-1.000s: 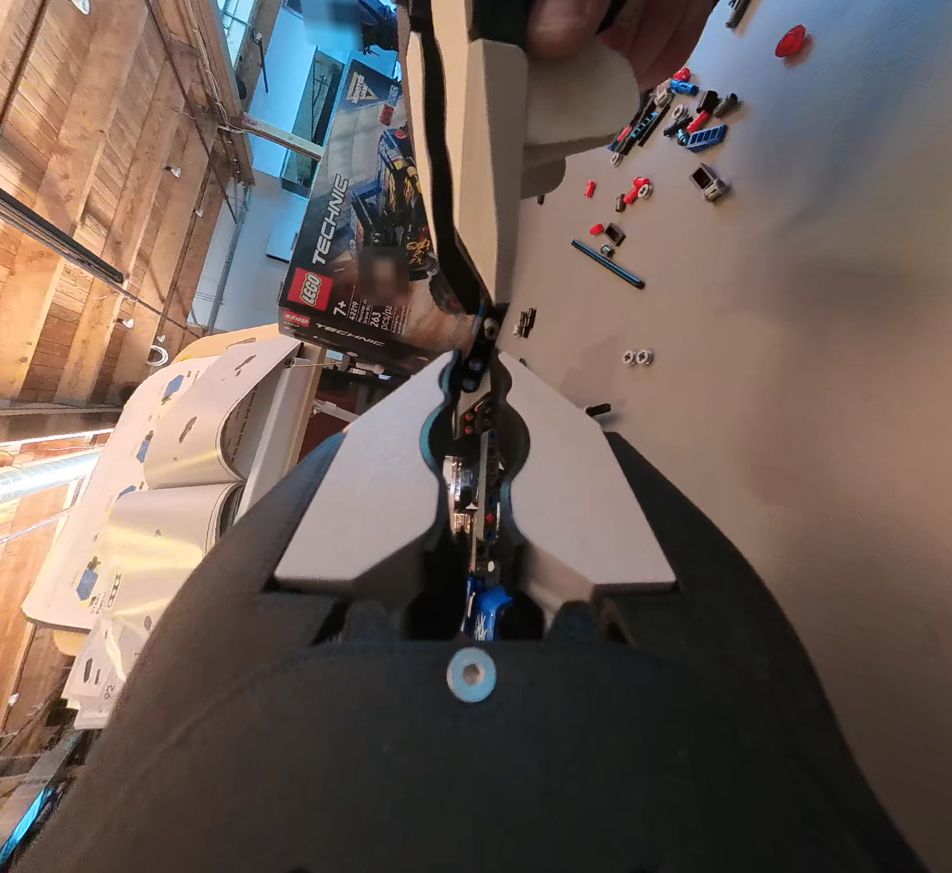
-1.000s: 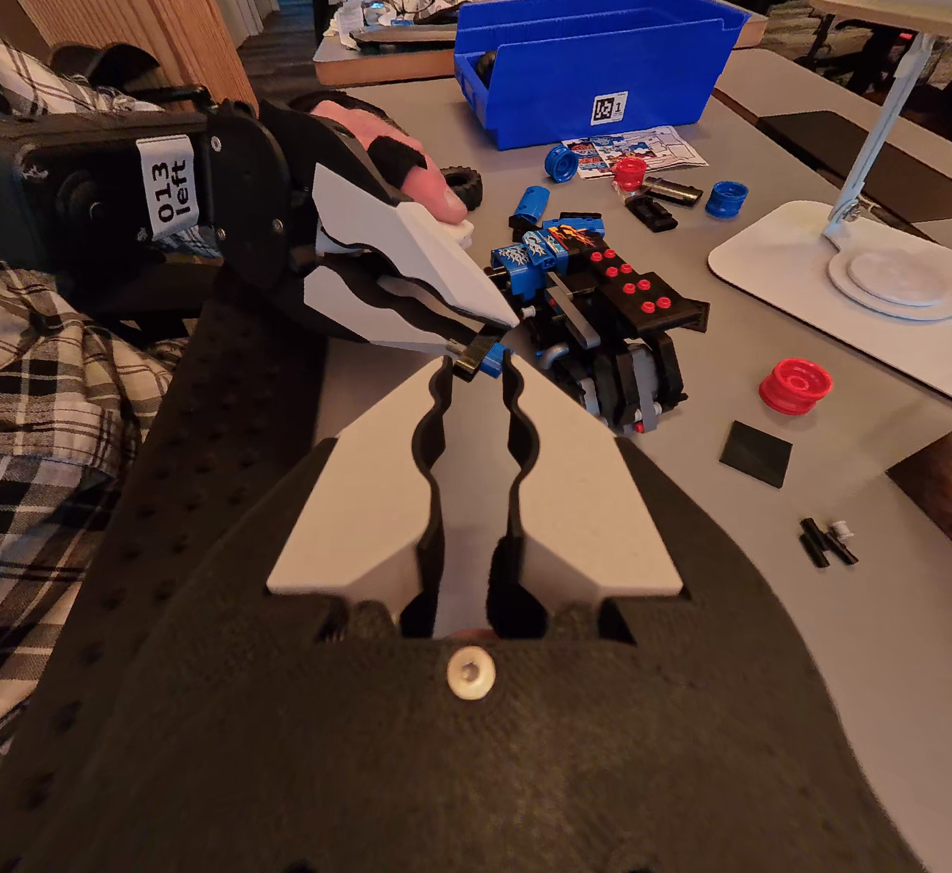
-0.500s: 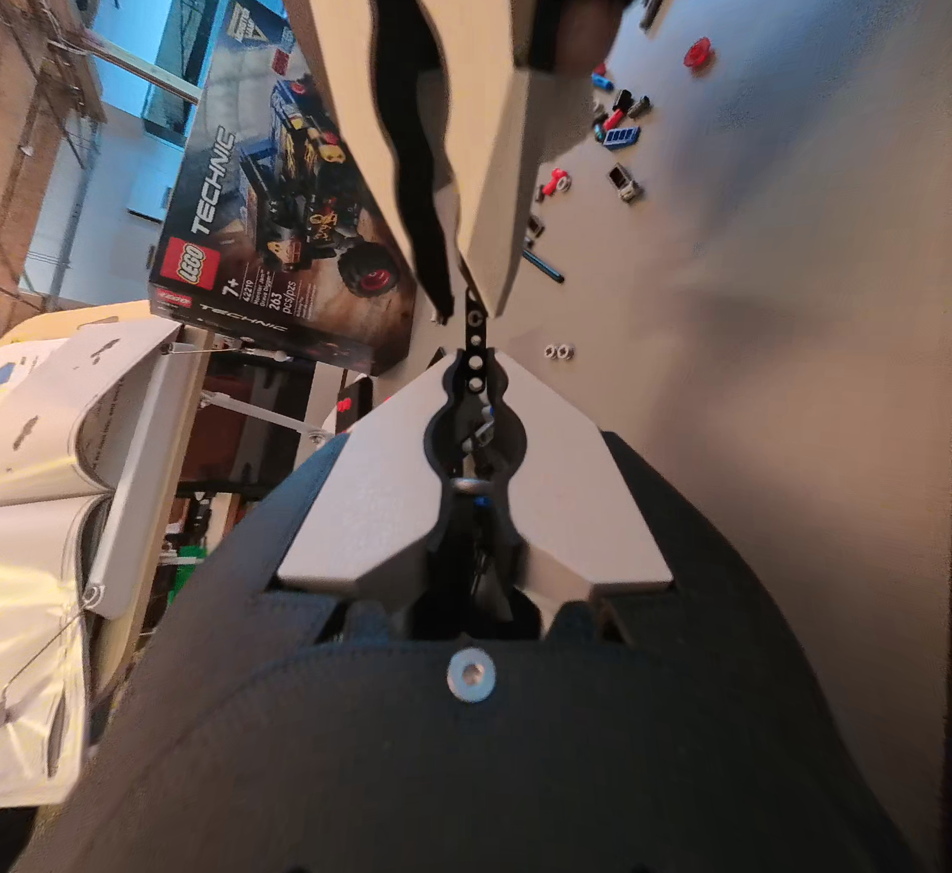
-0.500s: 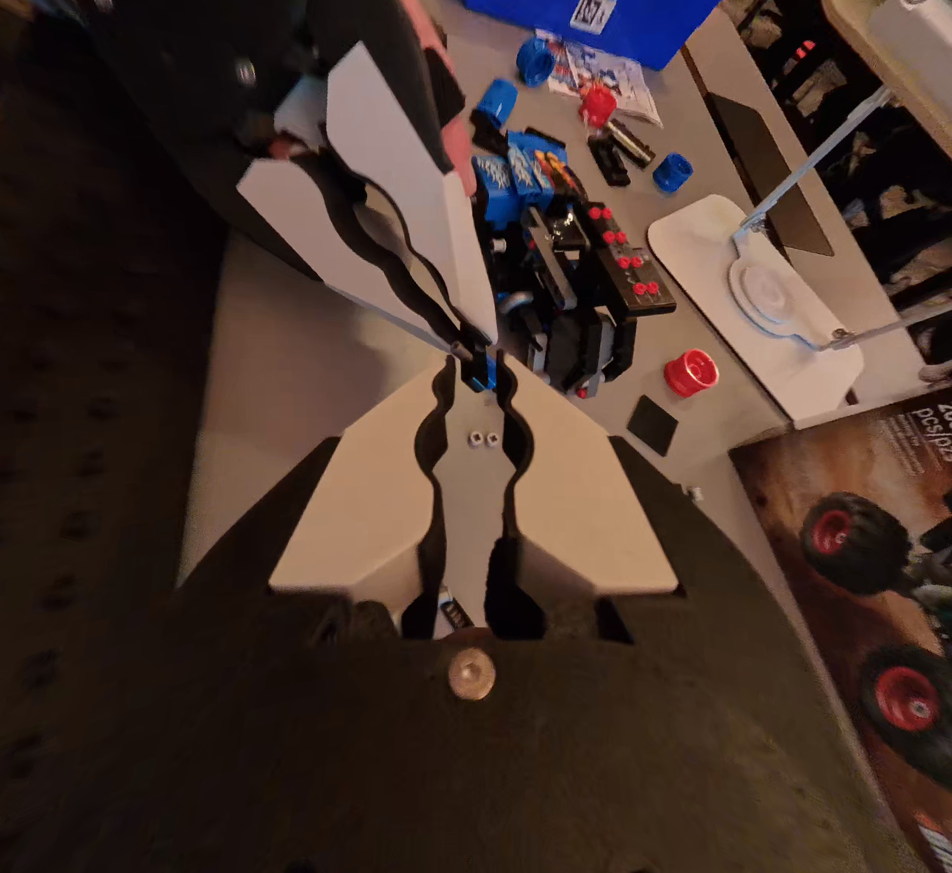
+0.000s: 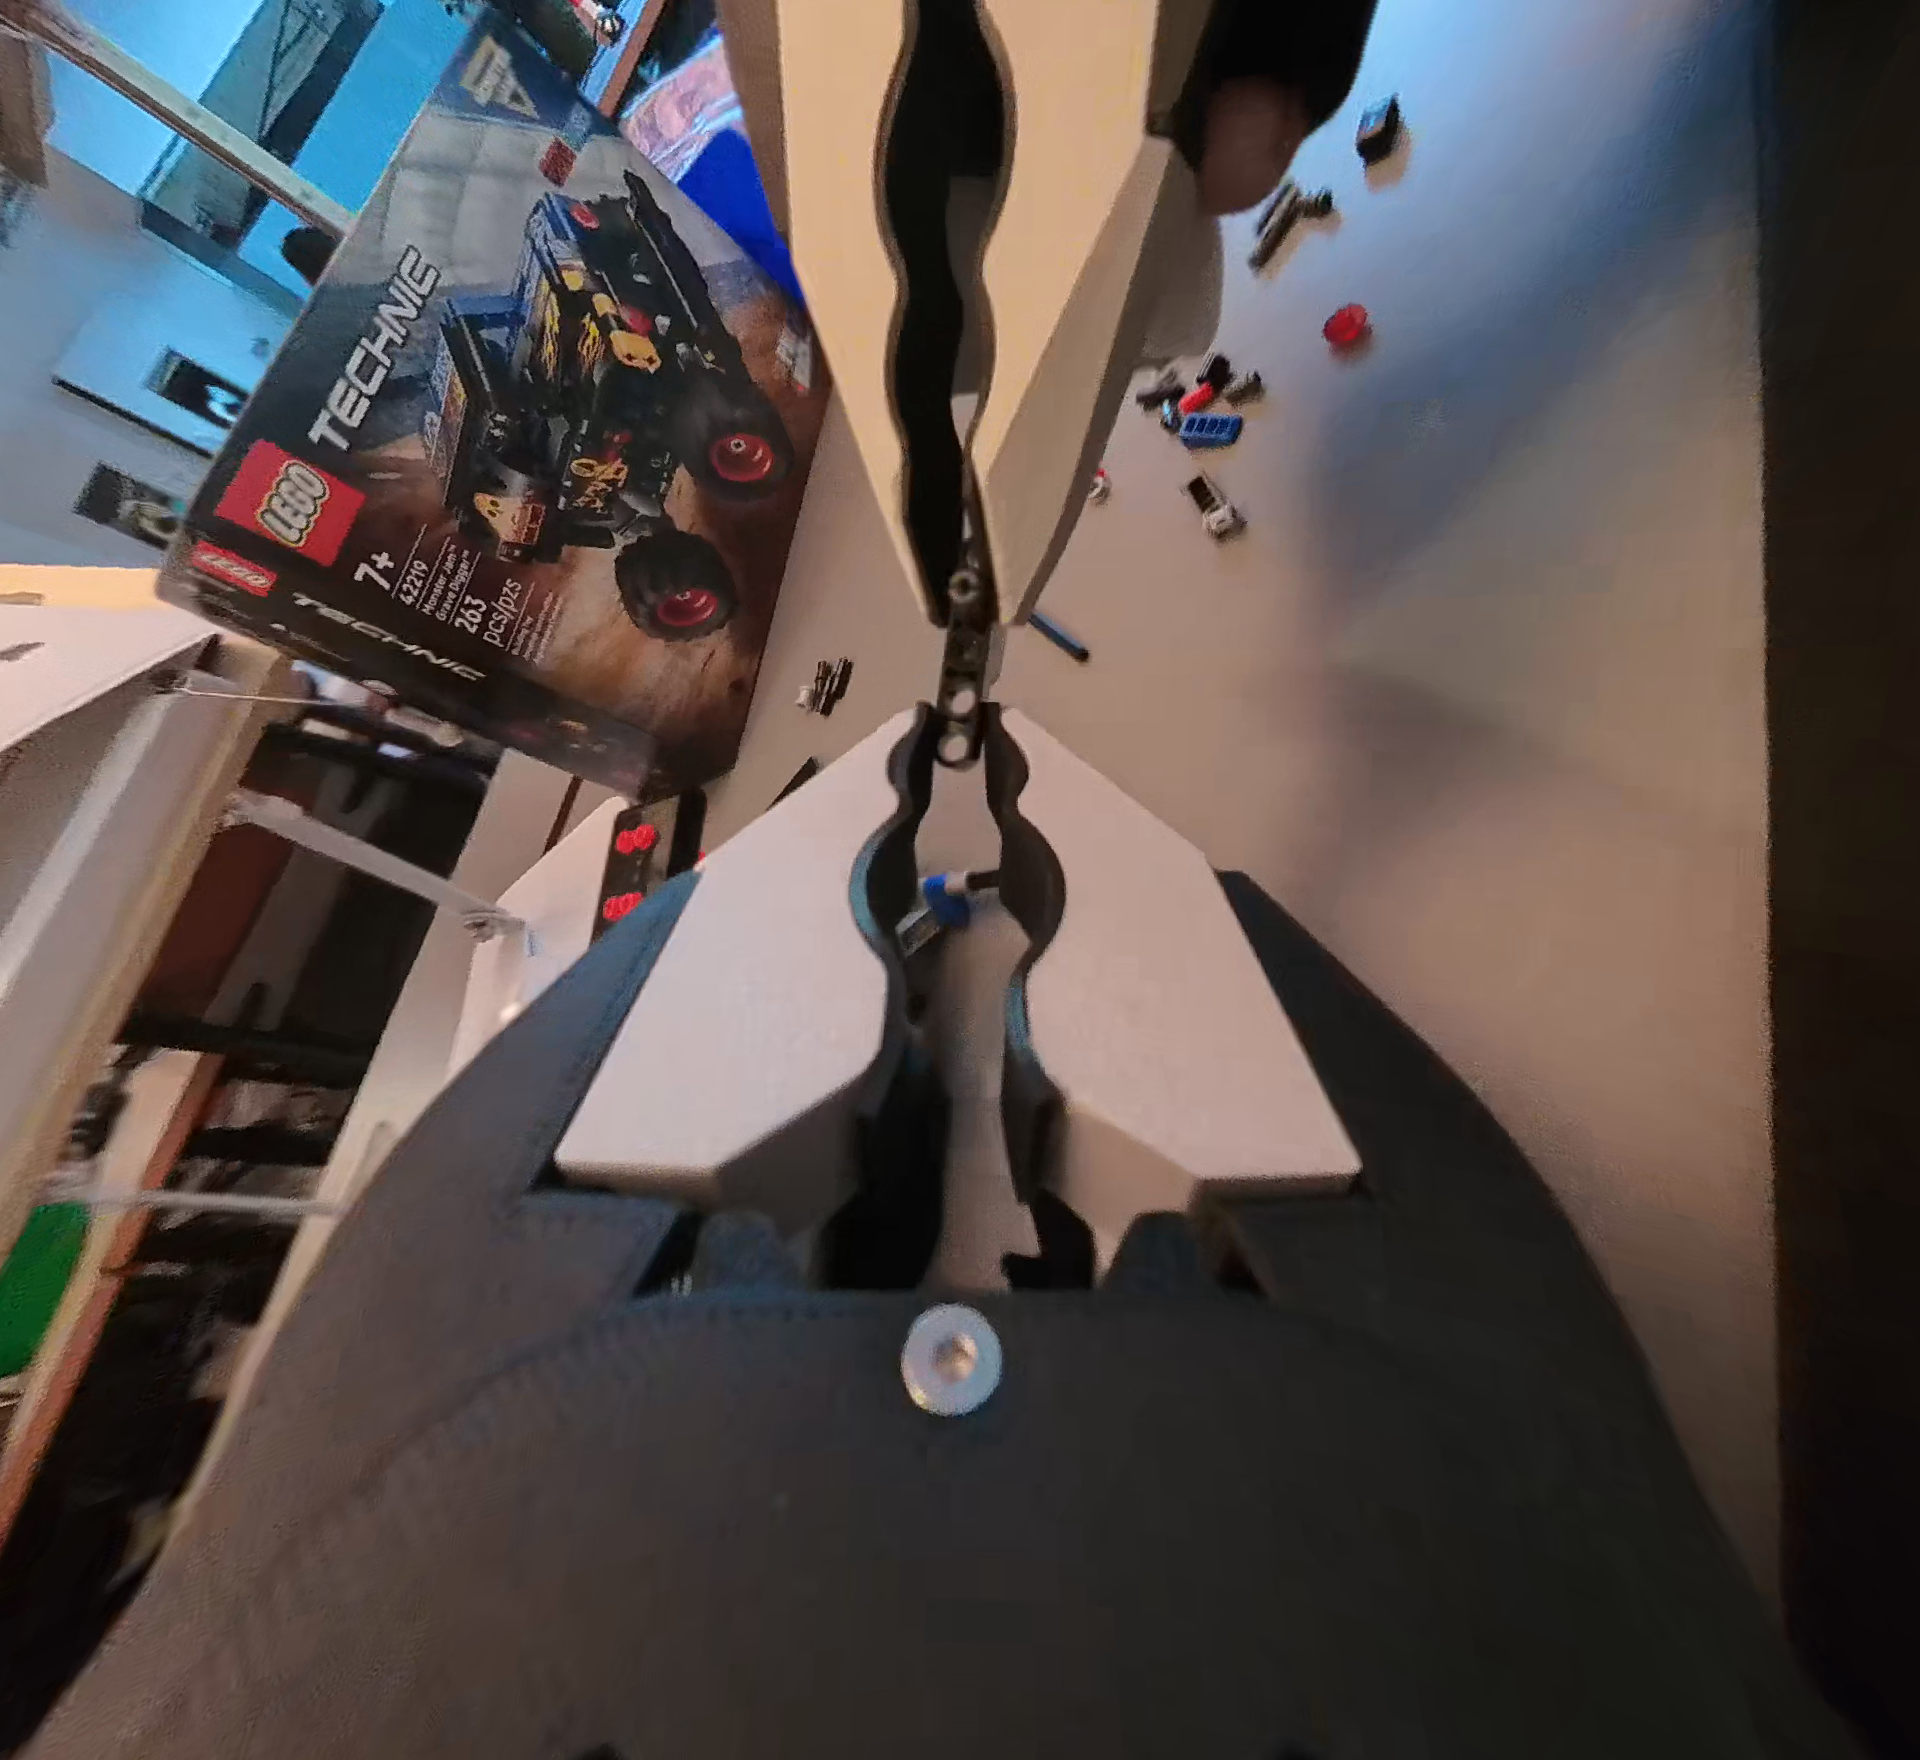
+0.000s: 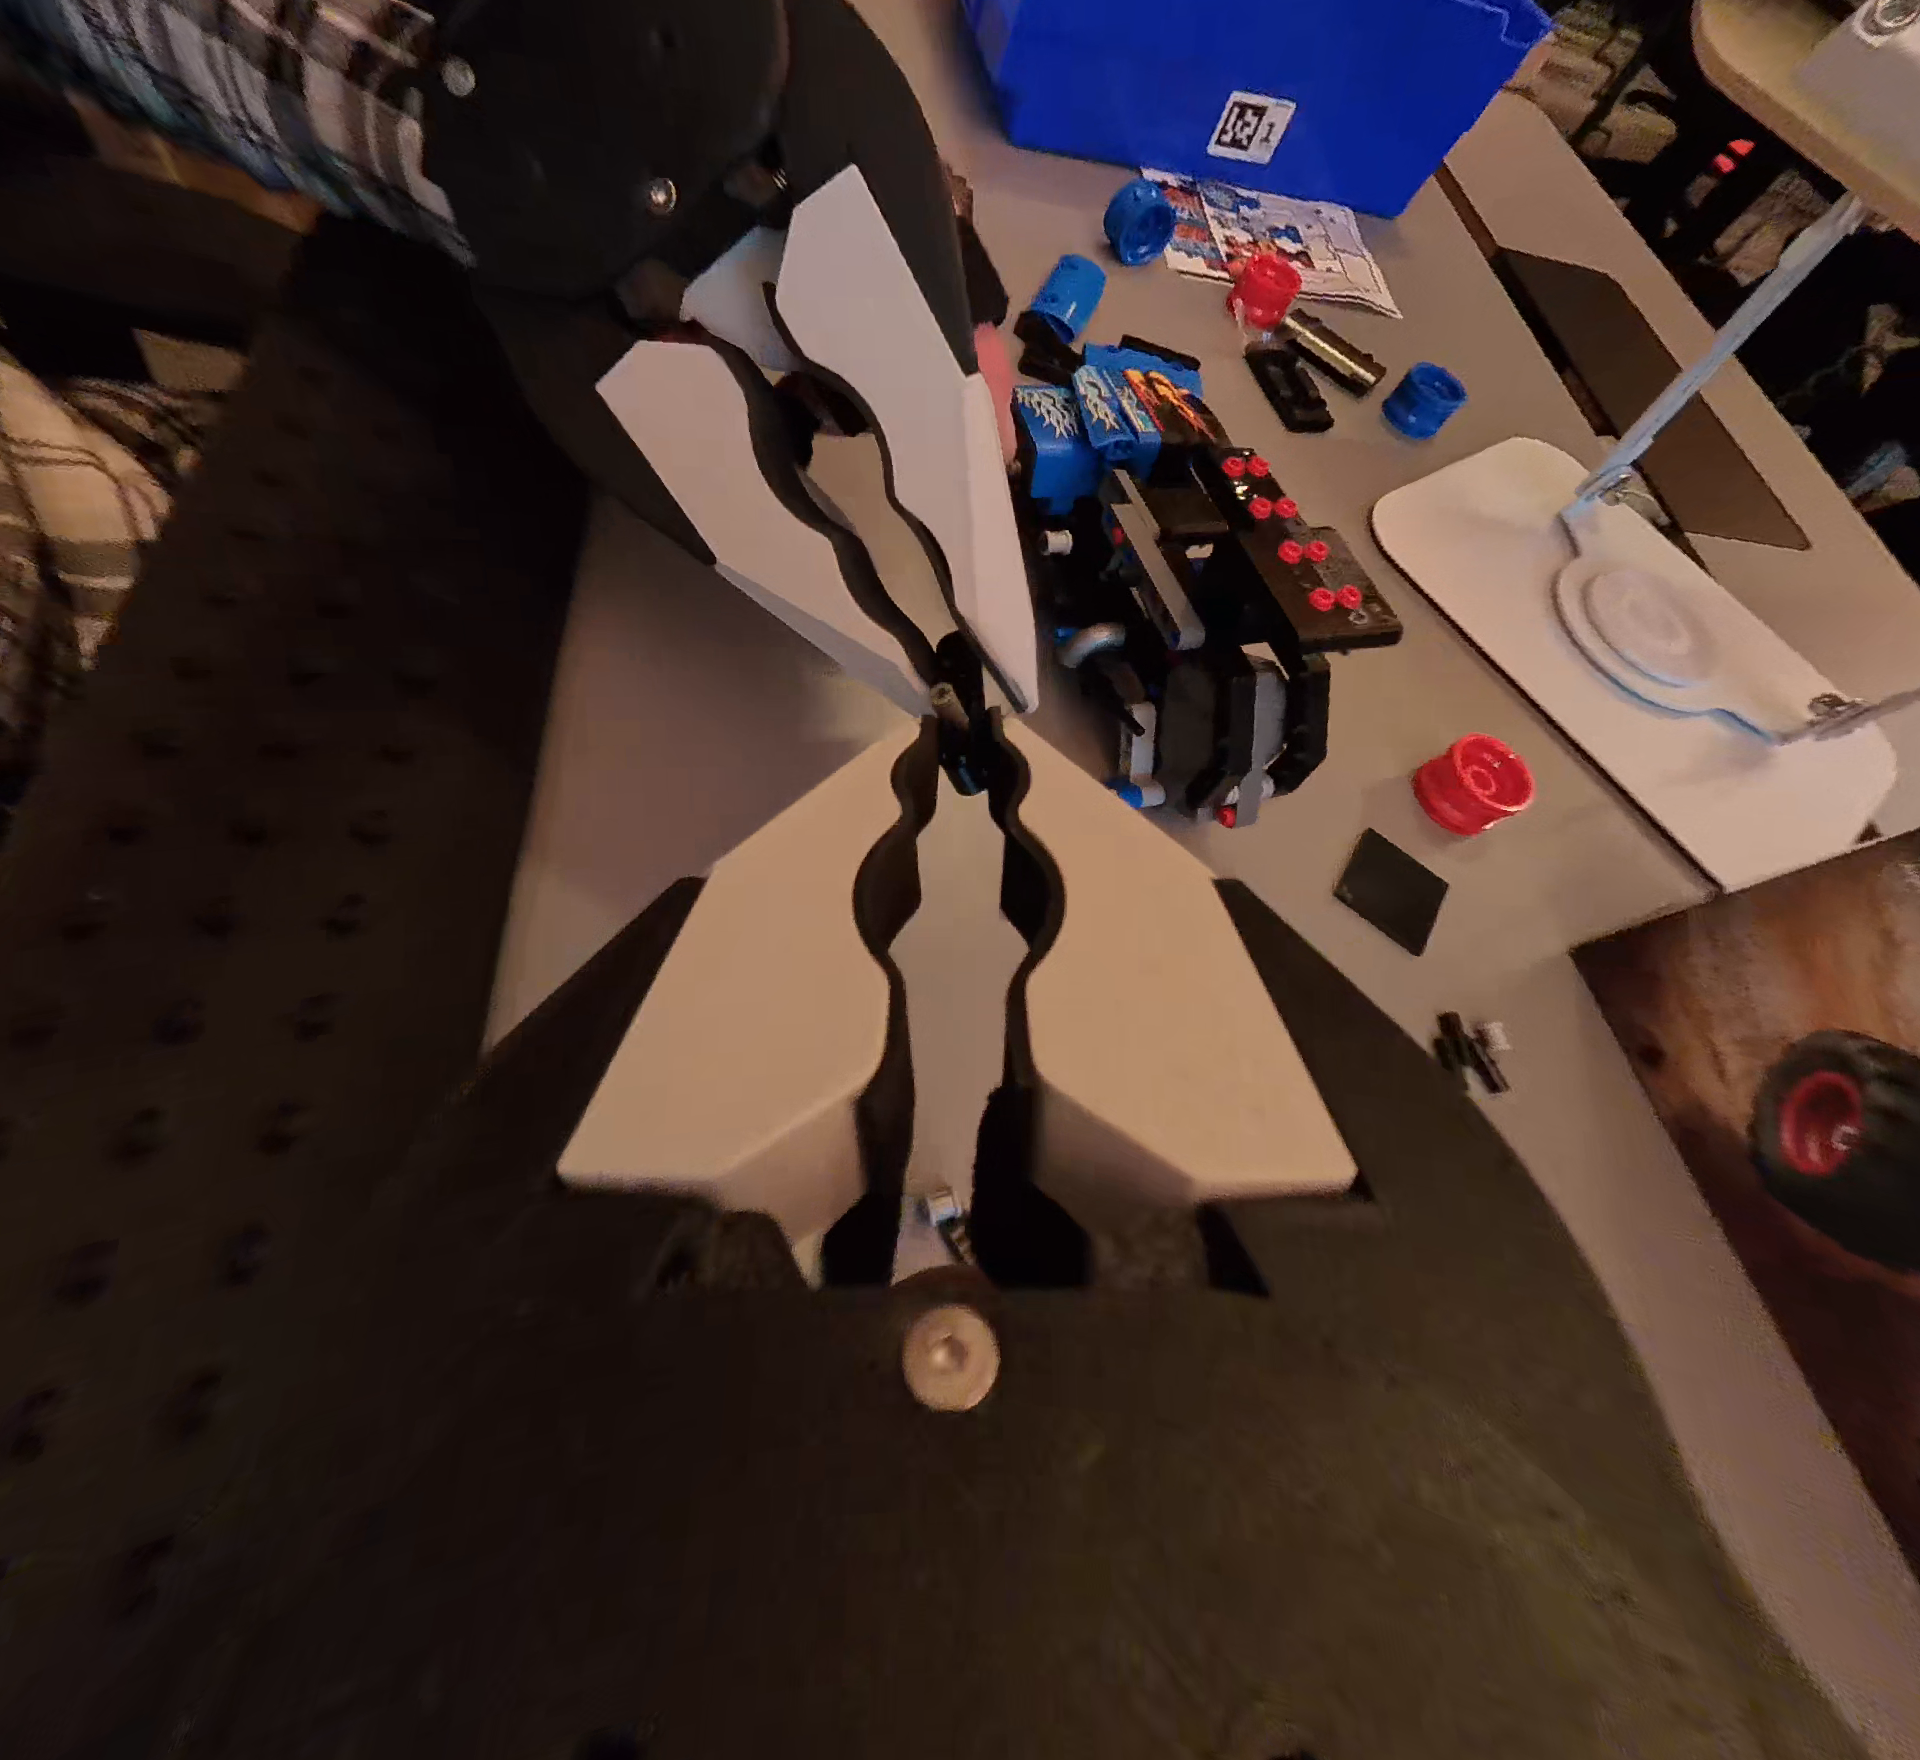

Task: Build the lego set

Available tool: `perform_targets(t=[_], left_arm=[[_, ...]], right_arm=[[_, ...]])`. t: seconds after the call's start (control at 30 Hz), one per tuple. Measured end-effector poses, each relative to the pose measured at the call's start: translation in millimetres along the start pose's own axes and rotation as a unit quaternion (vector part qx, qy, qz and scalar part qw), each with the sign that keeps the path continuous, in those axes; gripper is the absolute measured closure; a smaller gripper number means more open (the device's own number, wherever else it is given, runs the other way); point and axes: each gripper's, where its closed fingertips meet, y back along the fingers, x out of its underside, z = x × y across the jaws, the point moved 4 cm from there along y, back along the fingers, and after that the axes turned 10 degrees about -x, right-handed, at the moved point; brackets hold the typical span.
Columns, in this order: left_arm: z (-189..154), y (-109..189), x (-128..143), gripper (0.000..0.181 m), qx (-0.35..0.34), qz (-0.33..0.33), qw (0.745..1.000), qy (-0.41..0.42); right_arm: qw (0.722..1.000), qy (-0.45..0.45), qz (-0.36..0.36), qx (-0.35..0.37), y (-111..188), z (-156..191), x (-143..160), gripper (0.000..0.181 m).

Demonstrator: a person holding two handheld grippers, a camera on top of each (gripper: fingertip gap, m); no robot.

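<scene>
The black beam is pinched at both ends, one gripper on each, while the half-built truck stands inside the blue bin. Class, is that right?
One detail is wrong. The half-built truck is not inside the blue bin; the right wrist view shows it on the table in front of the bin. The black beam is indeed pinched at both ends, by the left gripper and the right gripper.

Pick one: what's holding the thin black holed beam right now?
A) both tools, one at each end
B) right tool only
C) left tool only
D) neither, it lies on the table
A: in the left wrist view the black beam spans from the tips of the left tool to the tips of the right tool, both closed on it, above the table.
</scene>
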Motion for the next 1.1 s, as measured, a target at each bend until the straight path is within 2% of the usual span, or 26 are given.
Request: perform_targets(t=[0.2, 0.6, 0.87, 1.1], left_arm=[[-0.9, 2.1, -3.7, 0.175, 0.037, -0.024, 0.997, 0.056], [-2.3, 4.3, -9.6, 0.174, 0.045, -0.043, 0.996, 0.07], [-4.1, 4.4, -11.7, 0.173, 0.065, -0.052, 0.992, 0.093], [-13.1, 1.7, -10.1, 0.176, 0.109, -0.045, 0.986, 0.114]], right_arm=[[0.999, -0.021, -0.028, -0.025, 4.0, 1.1, -0.1, 0.175], [0.997, -0.037, -0.051, -0.052, 10.0, 3.2, 2.4, 0.175], [0.997, -0.04, -0.041, -0.058, 13.0, 4.6, 6.6, 0.175], [0.995, -0.059, -0.017, -0.074, 11.6, 7.1, 17.2, 0.175]])
